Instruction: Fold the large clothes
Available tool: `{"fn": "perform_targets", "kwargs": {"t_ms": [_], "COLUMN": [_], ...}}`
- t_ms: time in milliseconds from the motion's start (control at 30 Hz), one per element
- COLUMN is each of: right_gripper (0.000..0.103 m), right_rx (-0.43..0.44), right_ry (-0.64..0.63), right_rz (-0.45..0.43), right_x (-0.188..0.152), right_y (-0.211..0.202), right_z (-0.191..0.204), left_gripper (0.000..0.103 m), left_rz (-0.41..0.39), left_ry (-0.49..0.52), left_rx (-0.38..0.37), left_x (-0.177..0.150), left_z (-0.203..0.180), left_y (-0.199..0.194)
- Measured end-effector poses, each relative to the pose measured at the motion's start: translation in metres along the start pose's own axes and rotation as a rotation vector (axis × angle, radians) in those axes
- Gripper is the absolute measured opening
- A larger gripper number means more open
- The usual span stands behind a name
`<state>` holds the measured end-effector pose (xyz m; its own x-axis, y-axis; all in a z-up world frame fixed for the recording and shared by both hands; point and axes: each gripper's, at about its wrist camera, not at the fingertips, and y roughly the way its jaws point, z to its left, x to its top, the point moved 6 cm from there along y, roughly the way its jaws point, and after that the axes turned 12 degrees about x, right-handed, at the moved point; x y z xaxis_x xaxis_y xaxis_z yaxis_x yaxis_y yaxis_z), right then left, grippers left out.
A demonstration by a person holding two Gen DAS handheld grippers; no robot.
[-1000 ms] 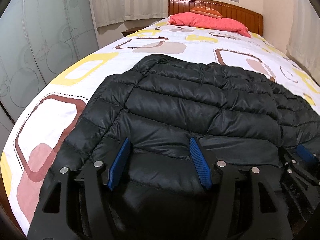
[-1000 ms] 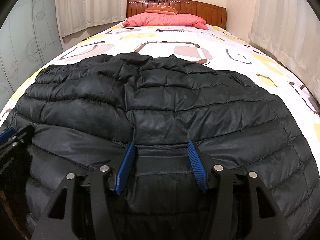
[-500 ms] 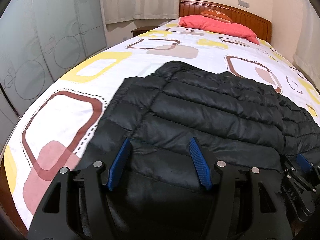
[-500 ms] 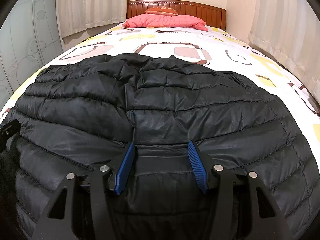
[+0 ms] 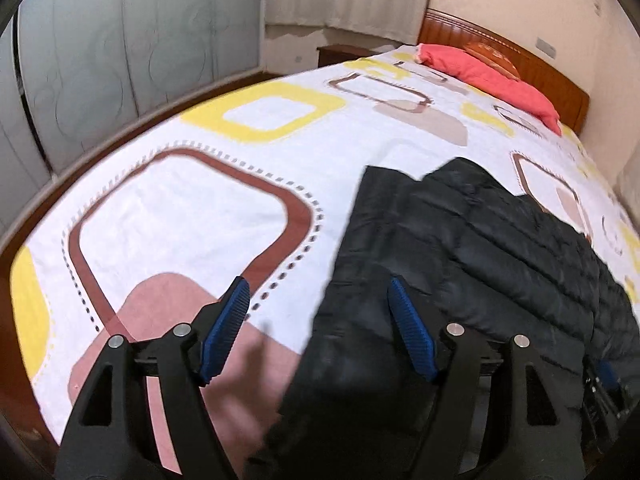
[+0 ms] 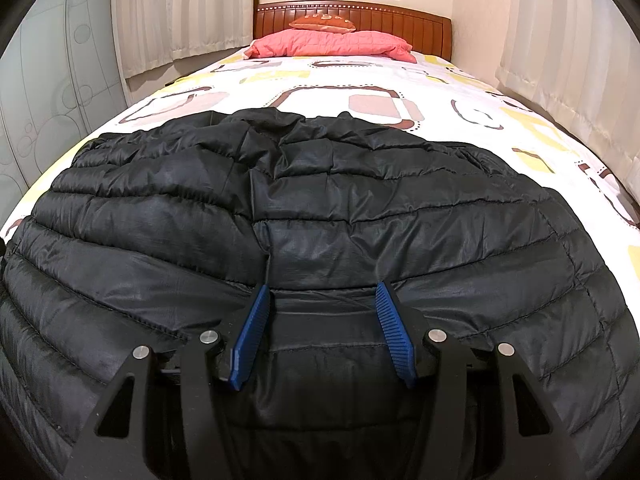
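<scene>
A black quilted puffer jacket (image 6: 320,208) lies spread across the foot of the bed, also seen in the left wrist view (image 5: 480,248). My left gripper (image 5: 318,300) is open, over the jacket's left edge: its right finger is over the jacket, its left finger over bare sheet. My right gripper (image 6: 320,304) is open over the jacket's near middle, holding nothing. The right gripper's tip shows at the lower right of the left wrist view (image 5: 604,384).
The bed has a white sheet (image 5: 200,208) with yellow and brown squares. A pink pillow (image 6: 328,42) and wooden headboard (image 6: 400,16) are at the far end. Curtains (image 6: 560,60) hang right, wardrobe doors (image 5: 120,60) left. The bed's wooden edge (image 5: 24,216) runs along the left.
My left gripper has swung left, from over the jacket's middle to its left edge, with bare sheet now under it. My right gripper has stayed in place, open.
</scene>
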<state>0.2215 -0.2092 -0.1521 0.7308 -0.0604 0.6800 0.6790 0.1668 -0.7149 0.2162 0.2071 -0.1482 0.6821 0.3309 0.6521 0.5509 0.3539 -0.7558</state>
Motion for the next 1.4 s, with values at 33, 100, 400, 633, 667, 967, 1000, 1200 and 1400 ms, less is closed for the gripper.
{"fn": "perform_targets", "kwargs": {"t_ms": [33,100,400,633,667,967,1000,1200,1400], "right_gripper": [0.055,0.055,0.055,0.055,0.055,0.055,0.055,0.055,0.056], "right_rx": [0.0,0.0,-0.001,-0.002,-0.002,-0.002,-0.003,-0.002,0.009], "right_ry": [0.0,0.0,0.002,0.003,0.002,0.004,0.004,0.005,0.016], "right_rz": [0.0,0.0,-0.001,-0.002,-0.002,-0.002,-0.002,-0.002,-0.005], "right_x": [0.0,0.0,-0.001,-0.001,-0.002,-0.002,-0.002,-0.003,-0.003], "right_y": [0.0,0.0,0.0,0.0,0.0,-0.001,-0.001,-0.001,-0.002], "right_z": [0.0,0.0,0.0,0.0,0.0,0.0,0.0,0.0,0.0], "left_gripper": [0.072,0.072,0.078,0.09,0.09,0.07,0.07,0.051,0.046], "left_rz": [0.019,0.069,0.312,0.399,0.4,0.483,0.48,0.39,0.362], "left_ry": [-0.015,-0.058,-0.3,-0.254,-0.245,-0.308,-0.317,-0.27,-0.271], "left_rx": [-0.022,-0.085,-0.445,-0.558,-0.568,-0.691,-0.685,-0.584,-0.547], "left_x": [0.0,-0.001,-0.006,-0.002,-0.001,-0.012,-0.012,-0.014,-0.012], "left_z": [0.003,0.008,0.0,-0.021,-0.021,-0.04,-0.04,-0.046,-0.048], "left_y": [0.004,0.013,0.05,0.075,0.076,0.084,0.085,0.075,0.074]}}
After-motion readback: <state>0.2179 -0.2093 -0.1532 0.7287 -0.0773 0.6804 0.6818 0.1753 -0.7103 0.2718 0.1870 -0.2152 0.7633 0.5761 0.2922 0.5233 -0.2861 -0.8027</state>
